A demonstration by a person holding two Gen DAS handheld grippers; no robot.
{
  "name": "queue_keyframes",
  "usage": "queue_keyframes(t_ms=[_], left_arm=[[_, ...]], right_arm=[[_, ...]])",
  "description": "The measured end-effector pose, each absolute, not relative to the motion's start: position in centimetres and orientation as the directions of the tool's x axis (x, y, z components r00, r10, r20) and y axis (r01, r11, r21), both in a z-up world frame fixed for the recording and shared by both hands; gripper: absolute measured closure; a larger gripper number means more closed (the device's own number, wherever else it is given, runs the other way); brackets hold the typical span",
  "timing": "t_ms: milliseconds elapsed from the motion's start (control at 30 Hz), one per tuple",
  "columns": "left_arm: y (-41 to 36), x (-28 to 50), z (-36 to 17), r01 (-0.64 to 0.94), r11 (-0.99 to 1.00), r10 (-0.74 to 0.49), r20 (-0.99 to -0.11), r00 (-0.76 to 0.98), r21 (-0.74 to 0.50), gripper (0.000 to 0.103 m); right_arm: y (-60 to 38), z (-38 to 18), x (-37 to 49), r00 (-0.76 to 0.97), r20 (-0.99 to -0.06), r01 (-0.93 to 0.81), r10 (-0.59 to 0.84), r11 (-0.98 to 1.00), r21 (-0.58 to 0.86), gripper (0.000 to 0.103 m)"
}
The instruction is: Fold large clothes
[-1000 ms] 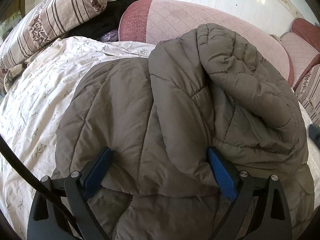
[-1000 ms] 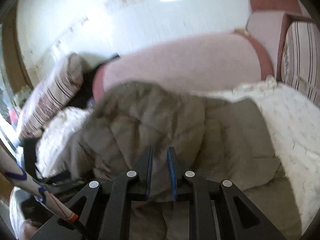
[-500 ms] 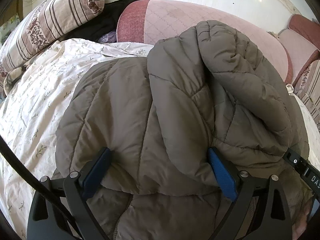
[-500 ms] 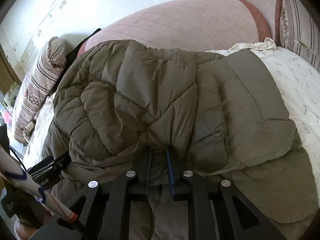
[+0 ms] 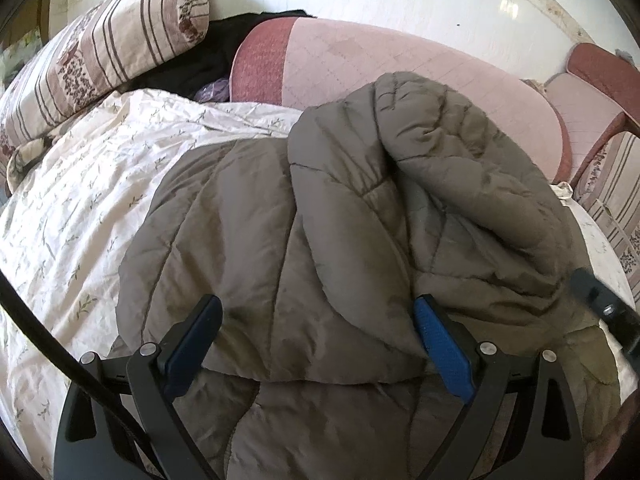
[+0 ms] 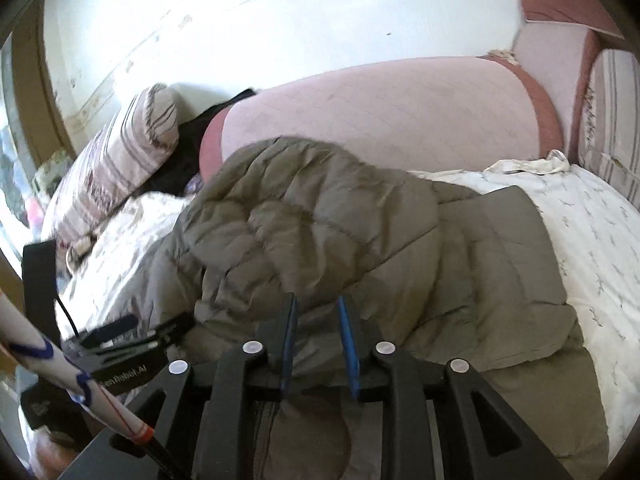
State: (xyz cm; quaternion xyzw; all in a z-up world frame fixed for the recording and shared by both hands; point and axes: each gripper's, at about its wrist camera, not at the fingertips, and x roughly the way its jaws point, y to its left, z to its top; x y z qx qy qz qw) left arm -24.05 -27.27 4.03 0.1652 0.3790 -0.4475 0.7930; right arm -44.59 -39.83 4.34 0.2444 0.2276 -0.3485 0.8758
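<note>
Your right gripper (image 6: 316, 312) has its jaws just eased apart, a narrow gap now, with the edge of the grey padded coat (image 6: 328, 216) between them but no clear pinch. Your left gripper (image 5: 316, 320) is spread wide, its blue pads (image 5: 438, 344) straddling a folded flap of that coat without pressing it. You've got the coat bunched in the middle of a bed, lying on a white sheet (image 5: 80, 208) printed with small sprigs. Behind it runs a pink quilted headboard (image 5: 400, 68), a striped pillow (image 5: 100, 56) leans at the left, dark clothing sits beside it, and a pale wall (image 6: 280, 20) rises beyond
</note>
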Motion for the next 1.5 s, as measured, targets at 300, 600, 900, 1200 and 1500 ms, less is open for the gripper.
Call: queue_keyframes(t_ms=[300,600,900,1200,1500], left_arm=[[-27.9,-24.9,2.9,0.848,0.528,-0.554,-0.776,0.302,-0.047,0.007],[-26.9,-24.7,4.7,0.847,0.529,-0.596,-0.734,0.324,-0.056,0.007],[-26.9,-23.7,3.9,0.822,0.567,-0.550,-0.767,0.331,-0.051,0.007],[-27.0,-23.5,4.3,0.827,0.559,-0.556,-0.769,0.316,-0.063,0.007],[-26.1,-25.2,6.0,0.842,0.537,-0.572,-0.755,0.320,-0.050,0.007]], right_arm=[[-40.3,1.4,-43.2,0.611,-0.657,0.737,-0.441,0.620,0.269,0.079],[-40.1,4.1,-45.2,0.631,-0.585,0.746,-0.510,0.607,0.275,0.079],[-42.8,2.3,-46.6,0.574,-0.649,0.799,-0.500,0.517,0.307,0.079],[-43.0,2.1,-46.5,0.569,-0.669,0.802,-0.478,0.504,0.321,0.079],[-41.2,3.4,-47.0,0.579,-0.663,0.795,-0.475,0.510,0.328,0.076]])
